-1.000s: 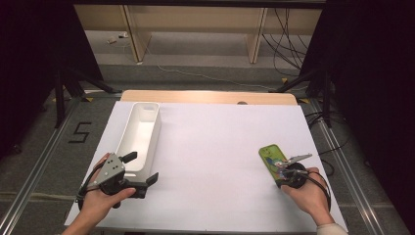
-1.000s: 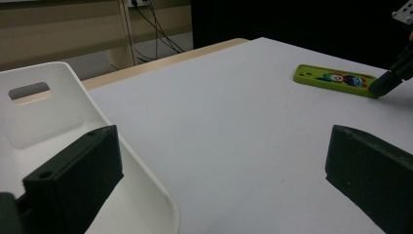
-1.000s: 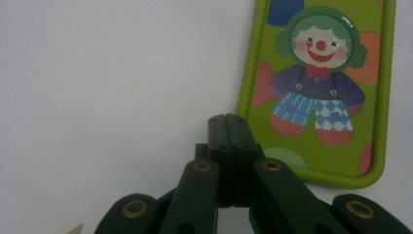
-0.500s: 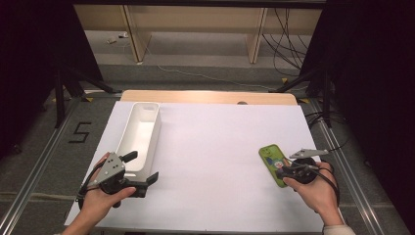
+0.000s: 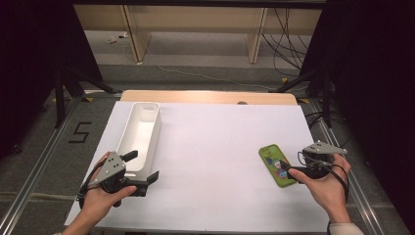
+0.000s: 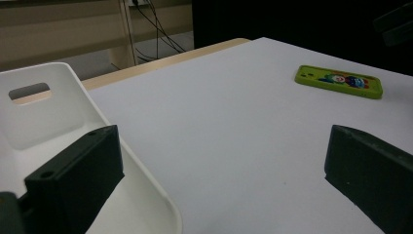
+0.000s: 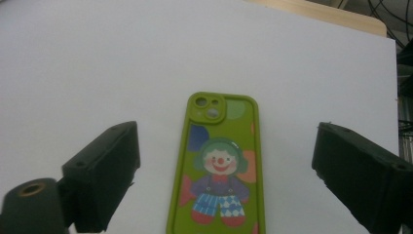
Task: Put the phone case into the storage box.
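My right hand-held gripper (image 5: 292,169) had just opened wide, lifting off the green clown phone case (image 5: 277,164), which lay flat on the tabletop (image 5: 215,147) at near right. Release looked complete. Left hand-held gripper (image 5: 147,169) sat apart, straddling the white tray (image 5: 139,134) wall.

Left gripper (image 5: 142,169) low in the left hand, jaws apart, right gripper (image 5: 288,169) jaws just opened wide

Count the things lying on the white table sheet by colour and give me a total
Green: 1, the phone case
White: 1, the long bin
Total: 2
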Demonstrator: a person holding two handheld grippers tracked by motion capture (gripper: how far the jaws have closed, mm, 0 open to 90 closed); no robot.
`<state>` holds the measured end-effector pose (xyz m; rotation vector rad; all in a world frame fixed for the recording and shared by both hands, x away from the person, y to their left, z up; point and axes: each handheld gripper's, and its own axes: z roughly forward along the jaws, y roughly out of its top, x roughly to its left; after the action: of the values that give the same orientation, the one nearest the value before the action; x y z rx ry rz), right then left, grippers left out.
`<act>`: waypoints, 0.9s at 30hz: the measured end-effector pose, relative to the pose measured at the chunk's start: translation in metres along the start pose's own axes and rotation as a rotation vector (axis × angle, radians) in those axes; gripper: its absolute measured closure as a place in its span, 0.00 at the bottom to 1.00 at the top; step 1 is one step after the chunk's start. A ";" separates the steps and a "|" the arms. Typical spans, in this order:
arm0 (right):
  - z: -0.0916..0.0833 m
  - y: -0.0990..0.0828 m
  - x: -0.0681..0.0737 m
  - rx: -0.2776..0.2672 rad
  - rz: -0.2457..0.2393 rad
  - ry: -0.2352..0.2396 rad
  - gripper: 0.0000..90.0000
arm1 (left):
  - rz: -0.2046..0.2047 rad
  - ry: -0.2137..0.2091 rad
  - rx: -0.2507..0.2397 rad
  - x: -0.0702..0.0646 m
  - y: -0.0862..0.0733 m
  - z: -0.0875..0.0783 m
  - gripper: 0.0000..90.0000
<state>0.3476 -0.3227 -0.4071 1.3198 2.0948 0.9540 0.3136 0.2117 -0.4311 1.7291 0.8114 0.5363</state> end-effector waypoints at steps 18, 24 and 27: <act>0.027 0.023 0.003 0.233 -0.030 -0.029 0.04 | 0.005 -0.007 -0.008 -0.001 -0.001 -0.003 0.00; 0.042 0.029 0.000 0.351 -0.056 -0.021 0.04 | 0.004 -0.009 -0.007 -0.001 -0.001 -0.003 0.00; 0.049 0.030 0.000 0.402 -0.071 -0.024 0.04 | 0.001 -0.010 -0.006 -0.001 -0.001 -0.002 0.00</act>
<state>0.3994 -0.2996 -0.4153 1.4213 2.3804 0.4983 0.3111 0.2125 -0.4311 1.7253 0.8012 0.5303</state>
